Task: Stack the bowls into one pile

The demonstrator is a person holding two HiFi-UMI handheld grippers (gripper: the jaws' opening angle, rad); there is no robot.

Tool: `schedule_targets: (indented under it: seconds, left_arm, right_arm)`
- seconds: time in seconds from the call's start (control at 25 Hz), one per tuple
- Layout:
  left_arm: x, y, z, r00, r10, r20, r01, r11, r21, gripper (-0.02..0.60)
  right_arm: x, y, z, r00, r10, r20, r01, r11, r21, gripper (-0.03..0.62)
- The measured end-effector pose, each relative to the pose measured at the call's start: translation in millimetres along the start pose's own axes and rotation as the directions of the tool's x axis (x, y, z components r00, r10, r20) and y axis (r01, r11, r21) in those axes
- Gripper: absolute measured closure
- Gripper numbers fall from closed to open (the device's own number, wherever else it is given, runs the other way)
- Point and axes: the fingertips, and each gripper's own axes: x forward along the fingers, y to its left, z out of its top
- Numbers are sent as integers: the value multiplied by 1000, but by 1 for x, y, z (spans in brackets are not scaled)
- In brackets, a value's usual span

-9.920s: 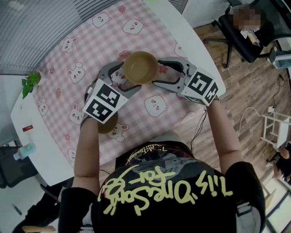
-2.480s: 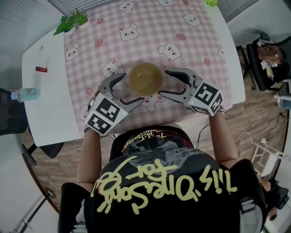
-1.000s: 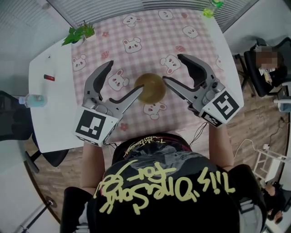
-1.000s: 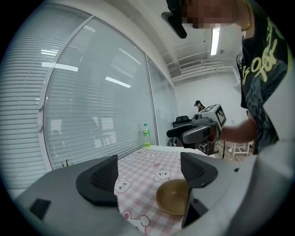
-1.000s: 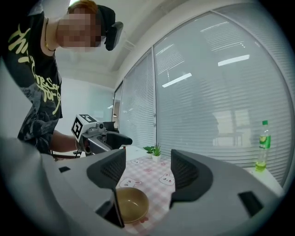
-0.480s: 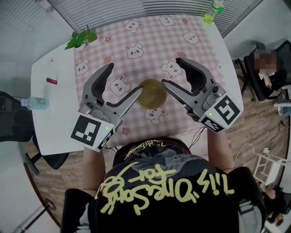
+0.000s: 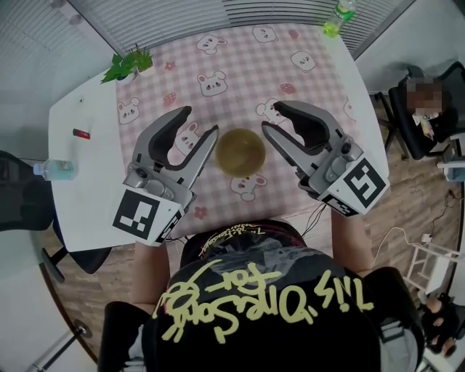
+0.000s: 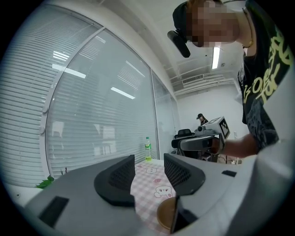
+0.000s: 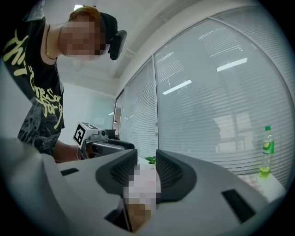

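Checked tablecloth (image 7: 232,80) | bowl (image 7: 240,151) centre | plant (image 7: 127,64), green bottle (image 7: 338,18) far edge

The checked surface (image 7: 247,65) lies open all around the bowl (image 7: 240,151), the lone obstacle mid-cloth (a plant (image 7: 127,64) and a green bottle (image 7: 336,18) stand at its far corners)

person: black short-sleeved t-shirt (image 7: 254,305), large yellow brush-style lettering, small red-white print at collar. black camera (image 8: 180,40) on head mount.
left gripper (image 7: 200,120), right gripper (image 7: 270,116): grey moulded shells, 2 curved jaws each, dark ribbed pads (image 8: 123,175).
1 white cube per gripper, black square markers: left cube (image 7: 147,215), right cube (image 7: 354,186).
thin dark cable (image 7: 317,212) under right gripper.
both jaw pairs just narrowed, nothing between.
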Motion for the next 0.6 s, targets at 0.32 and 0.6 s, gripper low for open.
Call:
schedule_targets:
  seconds: [0.32, 0.6]
  left_arm:
    - [1, 1, 5, 999, 10, 37, -10, 1000, 9, 468]
    - [-2, 1, 8, 999, 15, 47, -15, 1000, 8, 546]
  right_arm:
    - [0, 1, 4, 1000, -7, 22, 7, 1000, -27, 540]
    - [0, 2, 5, 1000, -17, 17, 17, 999, -40, 571]
